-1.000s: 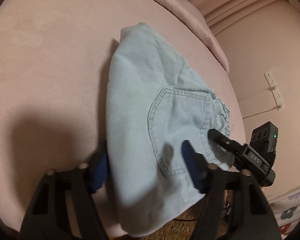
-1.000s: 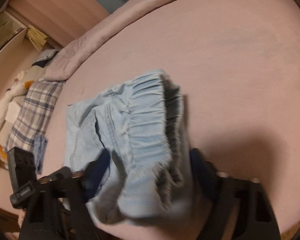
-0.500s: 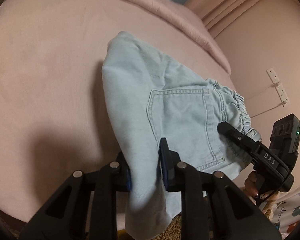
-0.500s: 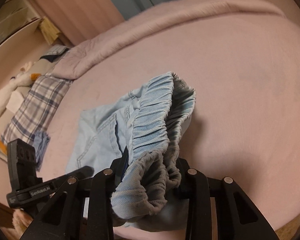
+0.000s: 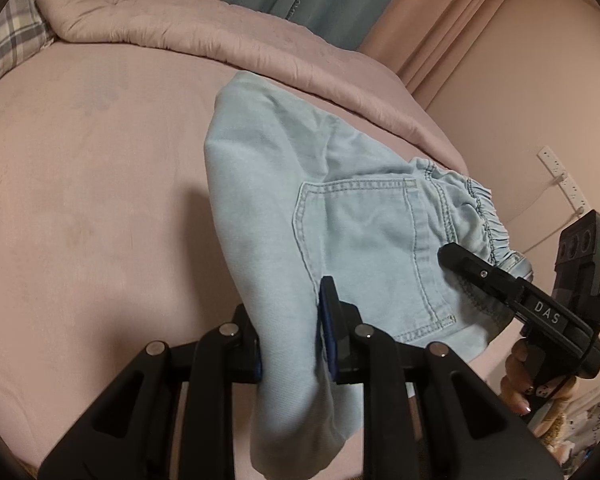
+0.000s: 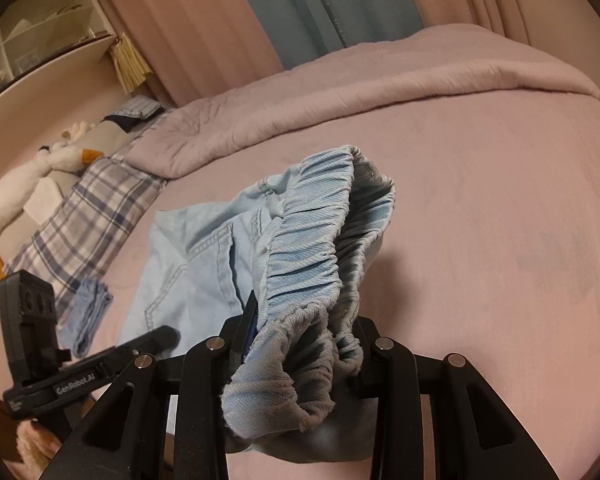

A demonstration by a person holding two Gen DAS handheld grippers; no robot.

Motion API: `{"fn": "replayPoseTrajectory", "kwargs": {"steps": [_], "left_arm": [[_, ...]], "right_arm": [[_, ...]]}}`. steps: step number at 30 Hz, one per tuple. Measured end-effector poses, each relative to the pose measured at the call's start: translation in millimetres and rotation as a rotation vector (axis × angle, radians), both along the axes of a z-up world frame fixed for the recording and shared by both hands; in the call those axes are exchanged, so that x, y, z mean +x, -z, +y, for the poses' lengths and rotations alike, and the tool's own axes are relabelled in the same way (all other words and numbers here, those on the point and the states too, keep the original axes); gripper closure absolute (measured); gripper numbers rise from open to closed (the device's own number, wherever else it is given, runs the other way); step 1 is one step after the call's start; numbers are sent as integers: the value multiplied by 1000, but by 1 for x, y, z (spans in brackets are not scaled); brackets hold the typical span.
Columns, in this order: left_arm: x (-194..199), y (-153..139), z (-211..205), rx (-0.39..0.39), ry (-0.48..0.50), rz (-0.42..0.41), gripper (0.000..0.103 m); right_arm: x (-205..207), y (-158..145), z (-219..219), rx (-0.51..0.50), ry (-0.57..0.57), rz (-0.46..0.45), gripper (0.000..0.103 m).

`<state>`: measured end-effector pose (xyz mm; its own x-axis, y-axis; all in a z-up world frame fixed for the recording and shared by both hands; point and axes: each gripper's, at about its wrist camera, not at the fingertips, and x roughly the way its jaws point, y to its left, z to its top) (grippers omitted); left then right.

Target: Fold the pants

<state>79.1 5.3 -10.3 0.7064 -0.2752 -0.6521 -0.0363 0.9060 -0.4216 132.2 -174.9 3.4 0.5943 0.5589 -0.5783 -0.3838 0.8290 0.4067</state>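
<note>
While both jaws pinch the pants (image 5: 340,216), we should lift evenly and carry the near edge over the bed (image 5: 80,200). Our left gripper (image 5: 290,344) squeezes plain cloth; our right gripper (image 6: 304,344) squeezes the waistband (image 6: 320,240). A second ago both stood wide; they closed, and the pants have come up.

From my left camera, bare pink bed (image 5: 80,200) lies open from nine to eleven o'clock. A rolled quilt (image 5: 228,36) bars twelve; the wall (image 5: 512,120) closes two o'clock. Plaid pillow (image 6: 80,216) crowds my right camera's ten o'clock.
</note>
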Motion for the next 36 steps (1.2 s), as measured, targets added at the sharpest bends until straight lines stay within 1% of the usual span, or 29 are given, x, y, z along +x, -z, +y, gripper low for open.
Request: {"fn": "replayPoseTrajectory", "kwargs": {"steps": [3, 7, 10, 12, 13, 16, 18, 19, 20, 21, 23, 25, 26, 27, 28, 29, 30, 32, 34, 36], "left_arm": [[16, 8, -2, 23, -10, 16, 81], [38, 20, 2, 55, -14, 44, 81], [49, 35, 0, 60, -21, 86, 81], [56, 47, -1, 59, -25, 112, 81], [58, 53, -3, 70, -26, 126, 81], [60, 63, -2, 97, -33, 144, 79], [61, 65, 2, 88, -42, 149, 73], [61, 66, 5, 85, -45, 152, 73], [59, 64, 6, 83, -49, 159, 71], [55, 62, 6, 84, -49, 158, 72], [44, 53, 5, 97, -54, 150, 71], [33, 40, 7, 109, -59, 129, 65], [26, 32, 9, 111, -66, 109, 58], [21, 24, 9, 114, -73, 84, 51], [15, 16, 10, 117, -78, 54, 46], [6, 5, 9, 123, -80, 20, 36], [-2, -5, 9, 131, -78, -10, 26], [-21, -25, 6, 162, -88, -56, 16], [-38, -38, 4, 185, -105, -91, 11], [-52, -45, 1, 188, -106, -121, 0]], "right_arm": [[15, 5, 4, 2, 5, 17, 67], [35, 19, 10, -15, 18, 55, 67], [47, 35, 11, -27, 32, 95, 66], [52, 45, 12, -51, 40, 125, 66], [55, 51, 13, -63, 43, 142, 66], [61, 66, 11, -71, 54, 200, 65], [62, 69, 8, -66, 59, 215, 63], [61, 70, 7, -64, 66, 222, 63], [61, 70, 6, -62, 74, 231, 56], [62, 70, 5, -67, 85, 239, 48], [57, 67, 4, -101, 125, 249, 36], [53, 62, 0, -107, 132, 233, 36], [47, 55, -2, -107, 131, 217, 34], [42, 50, -3, -108, 132, 204, 27], [35, 43, -5, -111, 139, 186, 24], [28, 33, -7, -113, 149, 161, 20], [21, 25, -8, -114, 157, 138, 19], [3, 5, -11, -119, 163, 86, 18], [-14, -13, -13, -122, 173, 39, 14], [-34, -26, -16, -116, 191, -13, 10]]}}
